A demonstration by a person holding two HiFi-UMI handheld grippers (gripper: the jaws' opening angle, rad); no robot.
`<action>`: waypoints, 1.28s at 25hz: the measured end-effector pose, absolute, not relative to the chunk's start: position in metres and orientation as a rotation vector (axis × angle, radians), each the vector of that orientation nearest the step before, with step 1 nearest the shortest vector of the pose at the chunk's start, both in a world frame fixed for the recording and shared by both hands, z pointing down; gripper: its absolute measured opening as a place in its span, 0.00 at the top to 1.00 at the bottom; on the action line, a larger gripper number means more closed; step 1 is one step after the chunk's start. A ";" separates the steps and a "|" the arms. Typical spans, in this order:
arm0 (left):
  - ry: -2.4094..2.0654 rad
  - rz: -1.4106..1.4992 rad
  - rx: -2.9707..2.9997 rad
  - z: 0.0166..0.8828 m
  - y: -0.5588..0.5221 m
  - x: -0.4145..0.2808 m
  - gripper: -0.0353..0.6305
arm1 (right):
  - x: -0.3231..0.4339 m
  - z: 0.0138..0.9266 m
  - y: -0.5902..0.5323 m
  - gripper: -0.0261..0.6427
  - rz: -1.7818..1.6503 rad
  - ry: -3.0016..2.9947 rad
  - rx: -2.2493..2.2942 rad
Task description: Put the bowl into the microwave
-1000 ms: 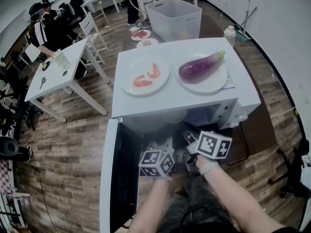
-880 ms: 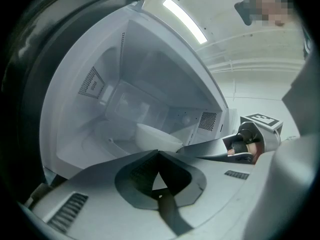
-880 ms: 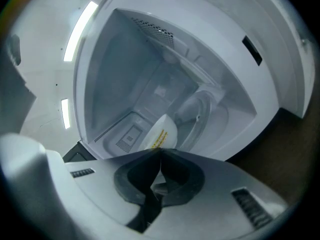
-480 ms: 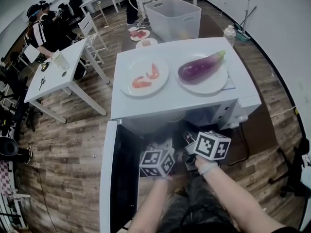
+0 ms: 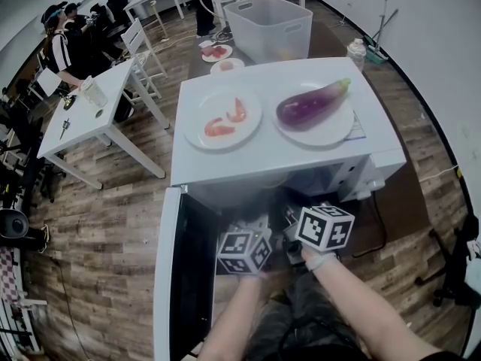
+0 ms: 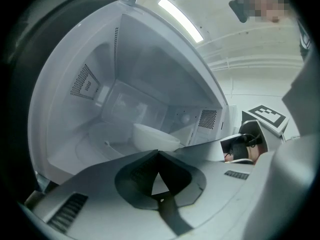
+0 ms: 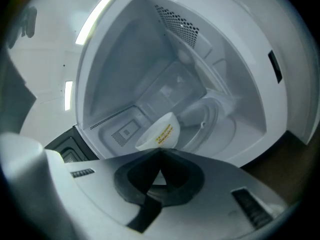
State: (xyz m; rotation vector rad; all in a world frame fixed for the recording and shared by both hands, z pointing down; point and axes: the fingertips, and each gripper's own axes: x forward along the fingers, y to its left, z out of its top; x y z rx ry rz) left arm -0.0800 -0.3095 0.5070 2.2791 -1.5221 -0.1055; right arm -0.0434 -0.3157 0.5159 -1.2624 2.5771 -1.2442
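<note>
The white microwave (image 5: 270, 156) stands open, its door (image 5: 169, 277) swung out to the left. A white bowl (image 6: 152, 136) sits inside on the turntable; its yellow label shows in the right gripper view (image 7: 159, 132). My left gripper (image 6: 159, 153) is shut and empty, just outside the opening, with the bowl a little beyond its tips. My right gripper (image 7: 160, 153) is shut too, pointing at the bowl from the other side, with nothing between its jaws. In the head view both marker cubes (image 5: 243, 251) (image 5: 325, 227) hover in front of the cavity, and the bowl is hidden.
On top of the microwave are a plate of shrimp (image 5: 224, 119) and a plate with an eggplant (image 5: 312, 104). A large plastic bin (image 5: 269, 27) stands behind it and a bottle (image 5: 355, 53) to the right. A white table (image 5: 83, 115) and people are at the left.
The right gripper has crept slightly toward the microwave opening. The left gripper has barely moved, and both stay shut.
</note>
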 end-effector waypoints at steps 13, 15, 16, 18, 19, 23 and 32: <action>-1.528 -0.118 2.257 0.507 -0.317 -0.079 0.95 | -0.042 0.517 -0.323 0.96 -1.254 2.565 -1.261; -1.526 -0.118 2.259 0.507 -0.317 -0.078 0.95 | -0.040 0.517 -0.323 0.96 -1.246 2.558 -1.272; -1.524 -0.119 2.260 0.507 -0.316 -0.078 0.95 | -0.039 0.517 -0.324 0.96 -1.242 2.554 -1.277; -1.521 -0.124 2.260 0.507 -0.316 -0.077 0.95 | -0.038 0.517 -0.323 0.96 -1.240 2.557 -1.282; -1.520 -0.126 2.261 0.507 -0.315 -0.077 0.95 | -0.038 0.518 -0.322 0.96 -1.238 2.566 -1.282; -1.517 -0.126 2.263 0.508 -0.314 -0.077 0.95 | -0.039 0.518 -0.320 0.96 -1.195 2.608 -1.289; -1.488 -0.133 2.298 0.503 -0.305 -0.071 0.95 | -0.042 0.515 -0.312 0.96 -1.136 2.647 -1.258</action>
